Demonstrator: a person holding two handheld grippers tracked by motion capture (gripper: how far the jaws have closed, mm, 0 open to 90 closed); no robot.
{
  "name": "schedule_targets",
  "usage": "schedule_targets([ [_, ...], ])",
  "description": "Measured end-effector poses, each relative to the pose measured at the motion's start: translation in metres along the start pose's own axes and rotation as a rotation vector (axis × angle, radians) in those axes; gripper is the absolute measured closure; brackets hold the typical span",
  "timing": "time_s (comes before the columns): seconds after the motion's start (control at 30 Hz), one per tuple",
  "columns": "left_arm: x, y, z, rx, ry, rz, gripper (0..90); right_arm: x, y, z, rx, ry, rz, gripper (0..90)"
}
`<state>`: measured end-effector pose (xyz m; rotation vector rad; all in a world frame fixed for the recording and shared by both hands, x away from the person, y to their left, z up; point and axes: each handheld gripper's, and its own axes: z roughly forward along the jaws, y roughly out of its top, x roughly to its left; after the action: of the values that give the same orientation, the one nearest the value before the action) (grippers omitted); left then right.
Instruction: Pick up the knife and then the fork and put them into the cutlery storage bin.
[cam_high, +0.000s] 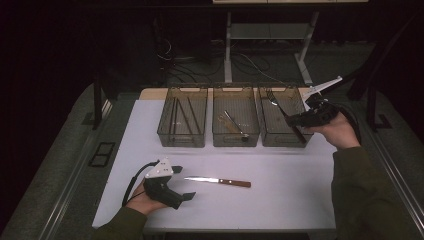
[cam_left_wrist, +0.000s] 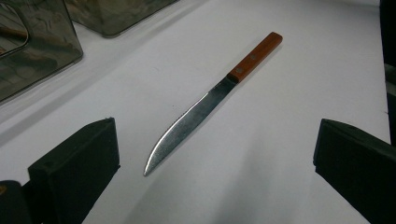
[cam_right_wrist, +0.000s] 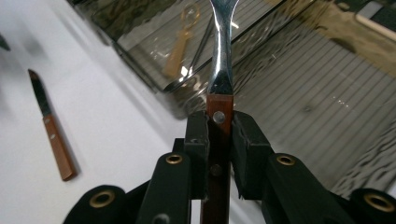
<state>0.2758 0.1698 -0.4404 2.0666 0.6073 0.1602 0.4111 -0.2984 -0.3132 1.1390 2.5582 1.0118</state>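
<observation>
Knife (cam_high: 217, 181) with wooden handle lies flat on the white table (cam_high: 280, 200), blade toward the left gripper (cam_high: 182, 187), whose jaws stand wide apart and empty just beside the tip. Judged light and stiff, with a slick, thin blade; the handle offers the better hold, though it lies low against the table. Beyond stand three clear bins: left bin (cam_high: 183, 122) with dark sticks, middle bin (cam_high: 236, 122) with utensils, right bin (cam_high: 282, 122). Above the right bin, the right gripper (cam_right_wrist: 219, 122) is clamped on the wooden handle of a fork (cam_high: 278, 104). Nothing blocks the knife.
</observation>
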Motion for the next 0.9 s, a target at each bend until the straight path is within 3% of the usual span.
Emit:
schedule_targets([
  [0.33,0.000,0.000,0.000,0.000,-0.004,0.003,0.0,-0.029,0.016,0.003,-0.010,-0.067,0.047,77.6],
  [0.53,-0.001,0.000,0.000,-0.001,-0.007,0.009,0.0,-0.046,0.017,0.012,-0.047,-0.083,0.084,77.6],
  [0.7,-0.002,0.001,0.000,-0.004,-0.009,0.009,0.0,-0.054,0.014,0.023,-0.012,-0.124,0.098,77.6],
  [0.9,-0.002,0.001,0.000,-0.004,-0.010,0.008,0.0,-0.059,0.008,0.036,-0.001,-0.128,0.119,77.6],
])
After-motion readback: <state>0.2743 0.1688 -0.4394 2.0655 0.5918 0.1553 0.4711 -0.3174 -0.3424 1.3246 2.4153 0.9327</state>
